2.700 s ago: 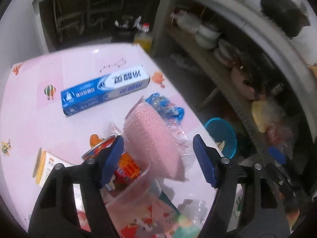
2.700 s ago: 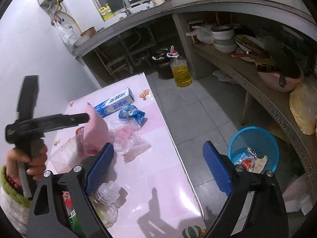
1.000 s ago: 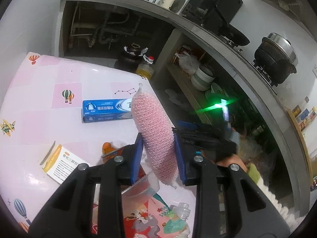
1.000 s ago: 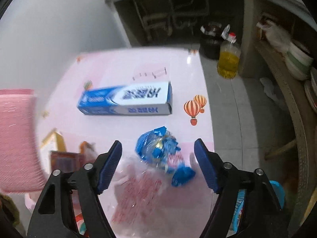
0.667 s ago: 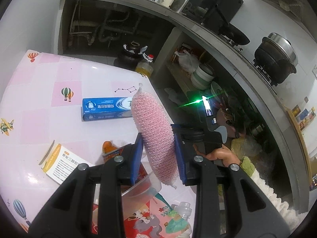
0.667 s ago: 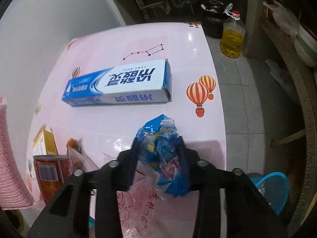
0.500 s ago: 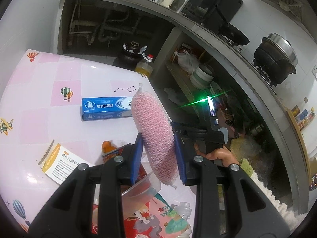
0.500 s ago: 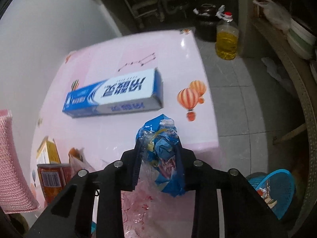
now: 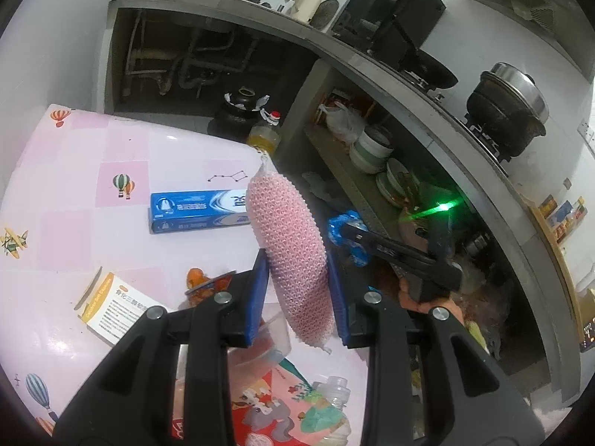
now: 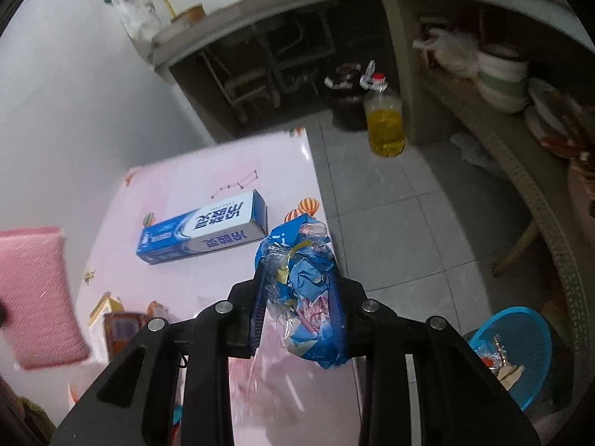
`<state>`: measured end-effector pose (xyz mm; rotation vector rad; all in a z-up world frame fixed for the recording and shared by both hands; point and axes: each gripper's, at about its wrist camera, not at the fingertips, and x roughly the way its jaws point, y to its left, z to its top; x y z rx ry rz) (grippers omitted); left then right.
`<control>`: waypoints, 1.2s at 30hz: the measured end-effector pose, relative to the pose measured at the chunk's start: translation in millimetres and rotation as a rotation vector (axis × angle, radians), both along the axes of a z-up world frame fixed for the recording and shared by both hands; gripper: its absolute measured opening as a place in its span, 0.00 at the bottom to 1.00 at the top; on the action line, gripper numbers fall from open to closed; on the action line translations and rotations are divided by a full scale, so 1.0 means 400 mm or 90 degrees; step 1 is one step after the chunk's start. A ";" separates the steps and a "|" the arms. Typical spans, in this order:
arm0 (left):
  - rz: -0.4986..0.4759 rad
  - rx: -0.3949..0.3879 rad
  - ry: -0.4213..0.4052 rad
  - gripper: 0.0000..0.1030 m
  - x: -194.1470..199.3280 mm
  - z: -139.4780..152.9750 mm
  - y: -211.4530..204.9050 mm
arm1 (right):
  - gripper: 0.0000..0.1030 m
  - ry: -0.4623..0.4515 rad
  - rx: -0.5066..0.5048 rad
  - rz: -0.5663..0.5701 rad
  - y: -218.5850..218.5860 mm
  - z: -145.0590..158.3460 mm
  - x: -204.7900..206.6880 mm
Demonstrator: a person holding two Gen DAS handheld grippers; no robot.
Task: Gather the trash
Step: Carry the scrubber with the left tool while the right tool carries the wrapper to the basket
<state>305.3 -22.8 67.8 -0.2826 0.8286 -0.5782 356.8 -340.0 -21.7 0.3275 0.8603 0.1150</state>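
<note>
My left gripper [image 9: 295, 299] is shut on a pink knobbly sponge in clear wrap [image 9: 288, 245], held upright above the pink table [image 9: 74, 171]. The same sponge [image 10: 35, 293] shows at the left edge of the right wrist view. My right gripper [image 10: 299, 310] is shut on a crumpled blue plastic wrapper [image 10: 301, 290], lifted off the table near its right edge. In the left wrist view that wrapper [image 9: 349, 236] sits in the other gripper, held by a hand [image 9: 416, 297]. A blue basket [image 10: 515, 349] with scraps stands on the floor at lower right.
A blue toothpaste box [image 9: 197, 212] lies mid-table. A white leaflet box [image 9: 111, 306], a red can [image 9: 202, 284], a clear tub [image 9: 260, 349] and a plastic bottle [image 9: 333, 396] crowd the near end. An oil bottle [image 10: 385, 120] stands on the grey floor; shelves with bowls [image 9: 372, 146] run along the right.
My right gripper closed on the blue wrapper and lifted it off the table, swinging toward the table's right edge. The left gripper has kept the pink sponge still.
</note>
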 end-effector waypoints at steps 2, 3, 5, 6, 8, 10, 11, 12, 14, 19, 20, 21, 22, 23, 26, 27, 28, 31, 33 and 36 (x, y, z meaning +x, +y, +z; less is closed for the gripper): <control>-0.007 -0.001 -0.004 0.29 -0.009 0.008 -0.007 | 0.28 -0.018 0.009 -0.008 -0.013 0.018 -0.048; -0.012 -0.001 -0.006 0.29 -0.012 0.012 -0.011 | 0.28 -0.027 0.016 -0.013 -0.022 0.025 -0.076; -0.025 -0.001 -0.010 0.29 -0.025 0.020 -0.022 | 0.28 -0.035 0.028 -0.027 -0.037 0.034 -0.123; -0.034 -0.001 -0.012 0.29 -0.031 0.025 -0.030 | 0.28 -0.038 0.036 -0.033 -0.045 0.037 -0.147; -0.050 0.000 -0.014 0.29 -0.038 0.032 -0.042 | 0.28 -0.041 0.052 -0.051 -0.070 0.039 -0.206; -0.071 0.004 -0.016 0.29 -0.043 0.040 -0.064 | 0.28 -0.037 0.073 -0.075 -0.096 0.034 -0.262; -0.081 0.005 -0.017 0.29 -0.046 0.043 -0.073 | 0.28 -0.035 0.079 -0.086 -0.108 0.032 -0.285; -0.096 0.005 -0.015 0.29 -0.048 0.047 -0.088 | 0.28 -0.034 0.083 -0.096 -0.115 0.028 -0.304; -0.117 0.007 -0.014 0.29 -0.050 0.051 -0.112 | 0.28 -0.032 0.096 -0.121 -0.135 0.020 -0.352; -0.174 0.022 -0.003 0.29 -0.062 0.057 -0.185 | 0.28 -0.032 0.133 -0.182 -0.194 -0.007 -0.465; -0.182 0.025 0.000 0.29 -0.065 0.056 -0.198 | 0.28 -0.031 0.138 -0.190 -0.202 -0.012 -0.480; -0.191 0.030 0.001 0.29 -0.068 0.056 -0.215 | 0.28 -0.030 0.145 -0.199 -0.211 -0.019 -0.497; -0.198 0.034 0.003 0.29 -0.072 0.057 -0.229 | 0.28 -0.029 0.153 -0.212 -0.224 -0.028 -0.516; -0.205 0.037 0.006 0.29 -0.075 0.056 -0.243 | 0.28 -0.027 0.161 -0.225 -0.238 -0.037 -0.534; -0.235 0.042 0.023 0.29 -0.085 0.052 -0.297 | 0.28 -0.024 0.183 -0.257 -0.278 -0.061 -0.582; -0.248 0.048 0.029 0.29 -0.090 0.051 -0.323 | 0.28 -0.023 0.189 -0.270 -0.293 -0.069 -0.599; -0.259 0.053 0.030 0.29 -0.094 0.050 -0.346 | 0.28 -0.022 0.193 -0.280 -0.302 -0.075 -0.611; -0.292 0.074 0.036 0.29 -0.106 0.045 -0.421 | 0.28 -0.019 0.211 -0.306 -0.337 -0.099 -0.653; -0.318 0.086 0.047 0.29 -0.112 0.037 -0.478 | 0.28 -0.016 0.222 -0.322 -0.360 -0.117 -0.679; -0.352 0.109 0.073 0.29 -0.115 0.011 -0.567 | 0.28 -0.008 0.236 -0.347 -0.390 -0.144 -0.708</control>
